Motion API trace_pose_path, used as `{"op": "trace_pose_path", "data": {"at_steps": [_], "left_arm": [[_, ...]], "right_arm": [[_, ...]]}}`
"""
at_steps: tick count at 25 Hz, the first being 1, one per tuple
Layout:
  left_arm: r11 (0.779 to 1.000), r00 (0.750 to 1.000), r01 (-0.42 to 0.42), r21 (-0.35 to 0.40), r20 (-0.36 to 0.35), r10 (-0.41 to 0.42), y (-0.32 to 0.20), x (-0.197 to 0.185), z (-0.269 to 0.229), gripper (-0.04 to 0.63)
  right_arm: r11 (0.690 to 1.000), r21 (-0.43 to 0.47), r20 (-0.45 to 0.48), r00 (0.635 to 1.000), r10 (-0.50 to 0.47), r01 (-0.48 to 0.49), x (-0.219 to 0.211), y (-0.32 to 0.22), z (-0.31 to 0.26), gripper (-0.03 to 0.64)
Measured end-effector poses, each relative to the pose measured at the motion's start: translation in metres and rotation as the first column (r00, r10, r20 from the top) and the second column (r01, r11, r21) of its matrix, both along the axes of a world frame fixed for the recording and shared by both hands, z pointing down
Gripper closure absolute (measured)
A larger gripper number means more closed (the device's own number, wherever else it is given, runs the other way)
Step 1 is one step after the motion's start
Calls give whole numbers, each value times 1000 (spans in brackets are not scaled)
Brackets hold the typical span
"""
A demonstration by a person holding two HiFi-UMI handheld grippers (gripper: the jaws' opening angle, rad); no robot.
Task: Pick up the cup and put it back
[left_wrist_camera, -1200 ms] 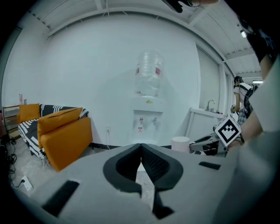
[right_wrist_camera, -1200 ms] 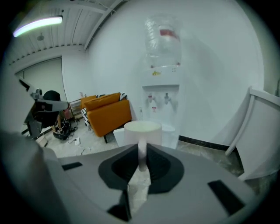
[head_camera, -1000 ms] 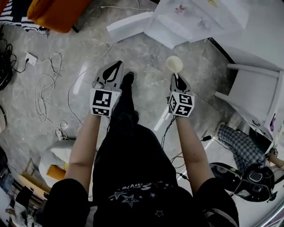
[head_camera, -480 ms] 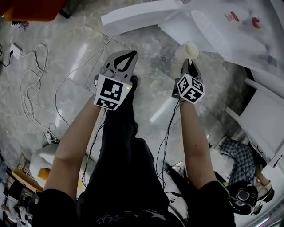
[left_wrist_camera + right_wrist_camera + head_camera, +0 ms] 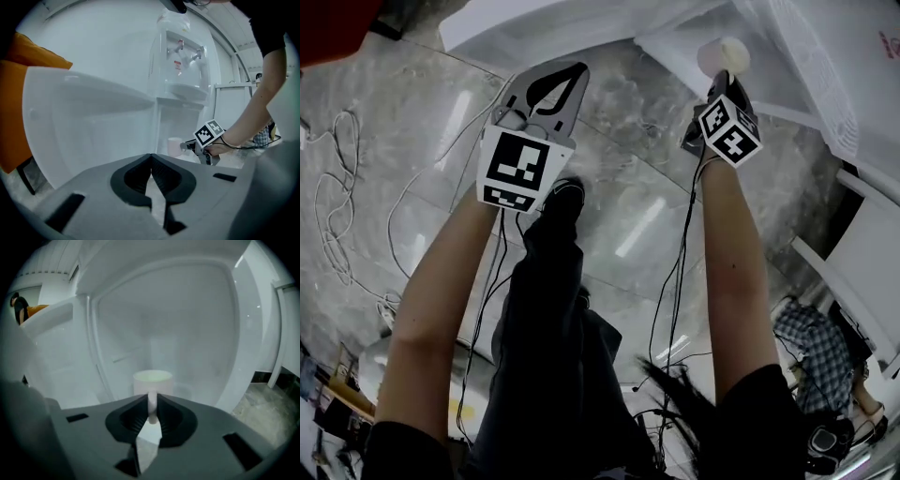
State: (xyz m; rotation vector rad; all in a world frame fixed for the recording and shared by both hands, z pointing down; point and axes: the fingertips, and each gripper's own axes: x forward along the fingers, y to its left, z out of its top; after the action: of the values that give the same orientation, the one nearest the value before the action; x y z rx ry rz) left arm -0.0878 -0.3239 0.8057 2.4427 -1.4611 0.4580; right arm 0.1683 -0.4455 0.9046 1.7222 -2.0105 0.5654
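A pale cup (image 5: 724,54) hangs in the air before a white water dispenser (image 5: 180,70). My right gripper (image 5: 723,81) is shut on the cup's handle, which stands upright between the pads in the right gripper view, with the cup (image 5: 152,379) just past the right gripper (image 5: 152,404). The left gripper view shows the same cup (image 5: 174,146) level with the dispenser's lower shelf. My left gripper (image 5: 577,69) is held up at the left, shut with nothing in it, its jaws meeting at the tip (image 5: 151,158).
White furniture (image 5: 534,23) spans the top of the head view. Cables (image 5: 337,216) trail over the grey marble floor at the left. An orange seat (image 5: 14,108) stands left of the white panel. A person in checked cloth (image 5: 811,342) sits at the lower right.
Both grippers have moved up and forward toward the white furniture. The right one carried the cup along, still gripped by its handle.
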Motion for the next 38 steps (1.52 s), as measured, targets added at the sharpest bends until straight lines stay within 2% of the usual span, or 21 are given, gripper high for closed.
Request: {"op": "trace_pose_path", "data": {"at_steps": [11,15,17,20,27,32,34,38], "left_arm": [[999,998,11,35,-57,-9,-31,9,28,586],[999,998,13,42,-63,-11,-32,8,21,586],[999,998,13,46,-62,-10,-31,7,12,586],[998,998,21,51,-61,-18,-22,4,-8,586],[999,999,24,29,-38,-23,22,-4,-84,586],[1000,998,17,6,-56,-17,63,13,-156,586],[1000,998,15,-5,-67,-15,83,21,-182,586],[1000,999,-25,3,-43,25,132,38,-235,586]], "right_arm": [[998,61,-65,998,-3,7,0,-55,21,566],[1000,-5,-92,996,20,-20,2,-49,28,550],[999,-44,-102,995,21,-26,3,-42,29,509],[999,-50,-115,993,13,-19,2,-30,16,466],[998,-50,-24,999,33,-34,-15,34,-71,460],[996,-84,15,1000,-17,18,-35,104,-146,465],[996,-74,36,999,-40,42,-44,128,-181,465],[995,-42,109,990,-84,89,-55,182,-256,468]]}}
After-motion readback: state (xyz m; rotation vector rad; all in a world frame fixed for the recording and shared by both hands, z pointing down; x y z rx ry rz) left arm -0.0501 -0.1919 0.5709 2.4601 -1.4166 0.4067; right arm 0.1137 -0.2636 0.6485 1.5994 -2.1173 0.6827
